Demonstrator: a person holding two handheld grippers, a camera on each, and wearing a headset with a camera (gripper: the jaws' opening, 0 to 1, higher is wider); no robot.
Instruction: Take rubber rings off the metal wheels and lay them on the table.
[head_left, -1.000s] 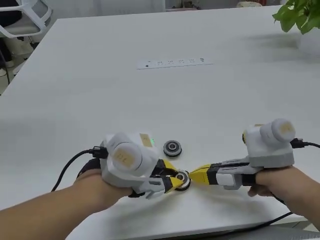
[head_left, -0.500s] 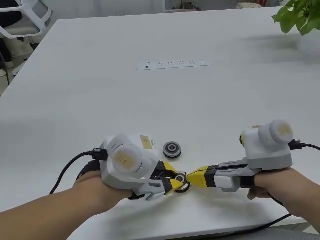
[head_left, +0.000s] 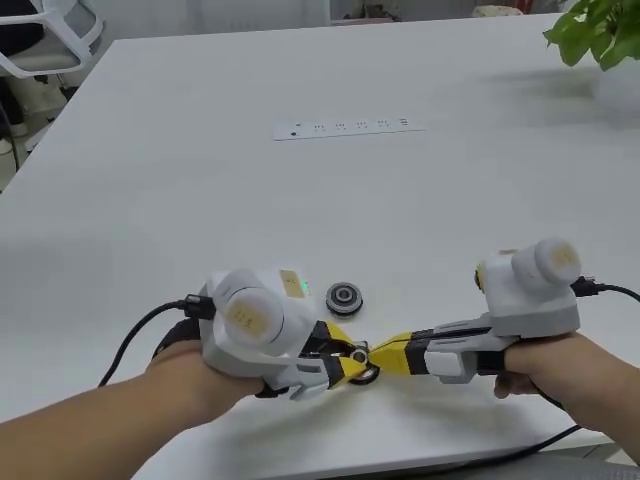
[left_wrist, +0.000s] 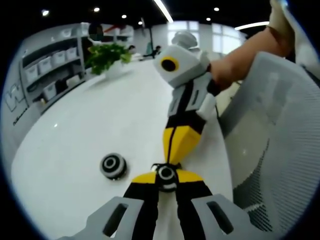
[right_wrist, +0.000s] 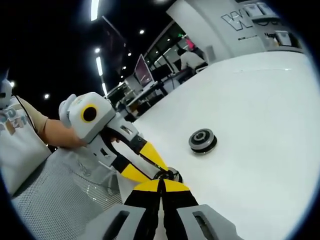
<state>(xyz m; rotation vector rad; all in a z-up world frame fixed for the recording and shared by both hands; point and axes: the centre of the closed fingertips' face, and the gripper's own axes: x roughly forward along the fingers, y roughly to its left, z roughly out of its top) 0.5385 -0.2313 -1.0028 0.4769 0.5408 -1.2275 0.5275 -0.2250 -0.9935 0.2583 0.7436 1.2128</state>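
At the near edge of the white tabletop (head_left: 300, 200), the left hand-held gripper (head_left: 348, 366) is clamping a small metal wheel (left_wrist: 167, 175); the right hand-held gripper (right_wrist: 161, 183) is pinching its black rubber ring (left_wrist: 159, 172) (stripping step, I judge), calling next for a steady pull away.

Obstacle: black-rimmed round metal wheel (head_left: 345, 296) lying loose on the white desk (head_left: 200, 180).
Free: bare desk from wheel to flat white power strip (head_left: 348, 127).

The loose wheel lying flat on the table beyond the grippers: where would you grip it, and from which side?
Probably across its outer rim, from above. The wheel lies flat on the table with its hub facing up, so its round black edge offers two opposite sides to the jaws. It sits low, so a sideways approach might scrape.
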